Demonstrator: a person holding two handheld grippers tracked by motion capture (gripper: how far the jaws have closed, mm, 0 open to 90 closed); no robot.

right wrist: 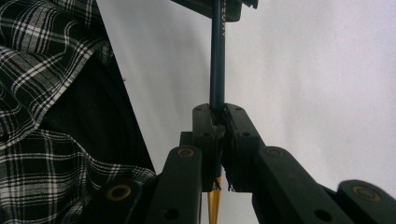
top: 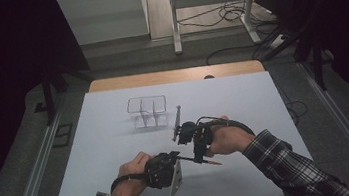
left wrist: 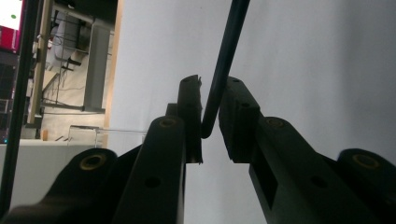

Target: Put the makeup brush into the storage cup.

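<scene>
Now we hold a dark pencil between our two tongs, low over the white bench. Our right tongs are clamped tight on it: in the right gripper view the black pads pinch the dark blue shaft, the shaft runs straight up and away from them, and a yellow-gold end pokes out below the pads, on our side of the grip. In the high view that same yellowish end juts out just right of the right tongs, while the dark shaft runs left toward the left tongs.

Our left tongs take the far end of the pencil. In the left gripper view the shaft slants down from the top and ends between the two pads; it lies against the left pad, and a thin gap shows on the right side (so we cannot tell whether both pads press on it). No earlier look is at hand, so we say only that the jaws stand narrow around the tip.

Beyond both tongs, farther up the bench and a little left, stands a clear plastic organiser with partitions, well apart from the pencil. Plaid sleeves come in from below, one behind each of the tongs.
</scene>
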